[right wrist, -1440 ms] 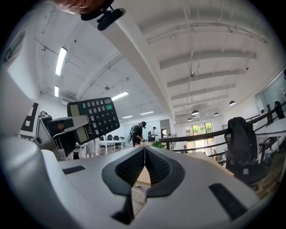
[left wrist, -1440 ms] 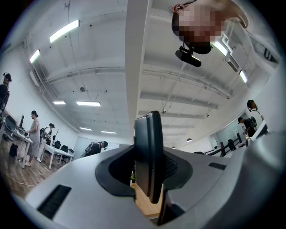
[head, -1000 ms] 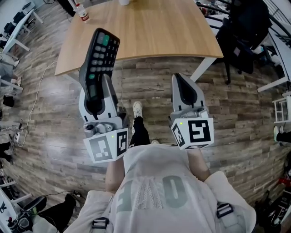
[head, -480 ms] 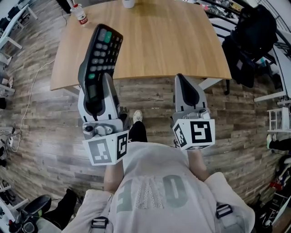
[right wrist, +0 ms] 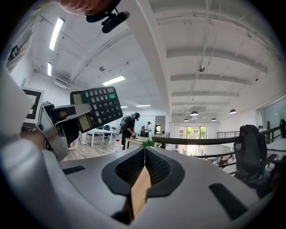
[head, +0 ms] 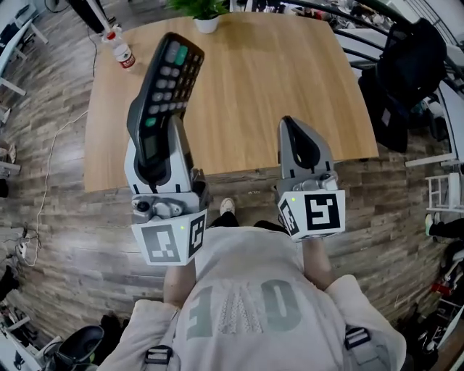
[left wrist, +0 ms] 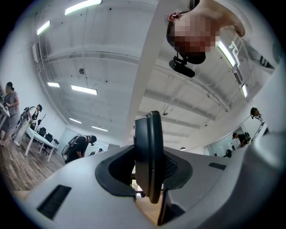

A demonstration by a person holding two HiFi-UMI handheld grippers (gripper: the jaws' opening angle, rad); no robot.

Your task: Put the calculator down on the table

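In the head view a black calculator with grey keys and a green key stands up, tilted away from me, out of my left gripper. That gripper is shut on the calculator's lower, display end. It hangs over the near edge of the wooden table. In the left gripper view the calculator shows edge-on between the pads. My right gripper is shut with nothing in it, level with the left one at the table's near edge. The right gripper view shows the calculator to the left.
A small bottle stands at the table's far left corner and a potted plant at its far edge. A black bag on a chair sits right of the table. People stand at other desks in the background.
Both grippers and the calculator have moved forward from over the floor to over the table's near edge. The grip on the calculator is unchanged.
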